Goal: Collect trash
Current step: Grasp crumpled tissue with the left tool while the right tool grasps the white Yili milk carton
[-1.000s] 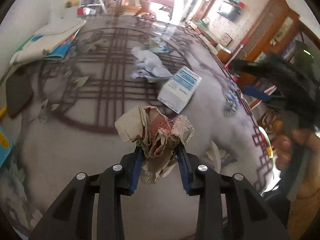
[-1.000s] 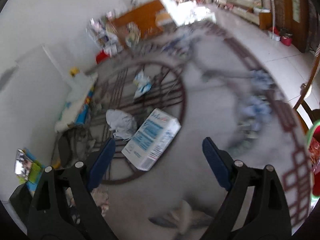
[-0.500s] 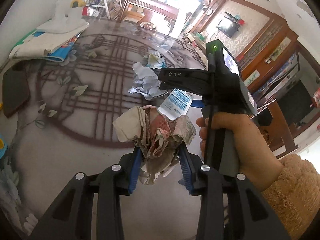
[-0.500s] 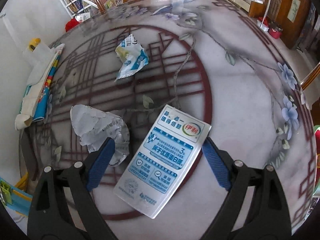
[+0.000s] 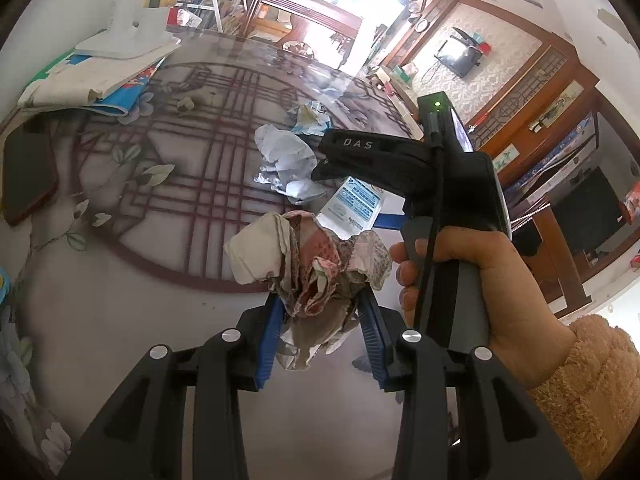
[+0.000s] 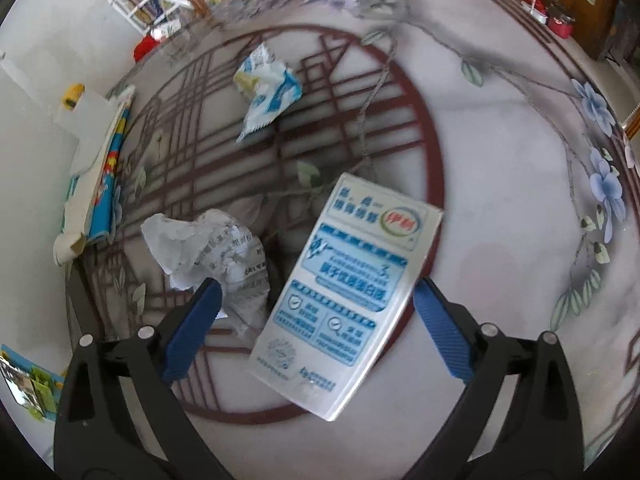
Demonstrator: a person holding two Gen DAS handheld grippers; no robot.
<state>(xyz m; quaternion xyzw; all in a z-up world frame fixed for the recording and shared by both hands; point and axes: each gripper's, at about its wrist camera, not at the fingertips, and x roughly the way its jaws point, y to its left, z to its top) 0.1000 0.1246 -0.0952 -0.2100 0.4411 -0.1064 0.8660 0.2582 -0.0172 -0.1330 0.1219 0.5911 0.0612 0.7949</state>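
My left gripper is shut on a crumpled red-and-beige paper wad and holds it above the table. My right gripper is open, its blue pads on either side of a white-and-blue milk carton lying flat on the table. The carton also shows in the left wrist view, partly hidden by the right gripper body. A crumpled white paper lies just left of the carton, against the right gripper's left pad. A crumpled blue-and-white wrapper lies farther back.
The round table has a red lattice and flower pattern. A stack of papers and booklets lies at its left edge. A dark phone-like slab lies at the left. Chairs and shelves stand beyond the table.
My right gripper has moved forward and down over the carton, which now sits between its open pads. My left gripper still holds the paper wad and has barely moved.
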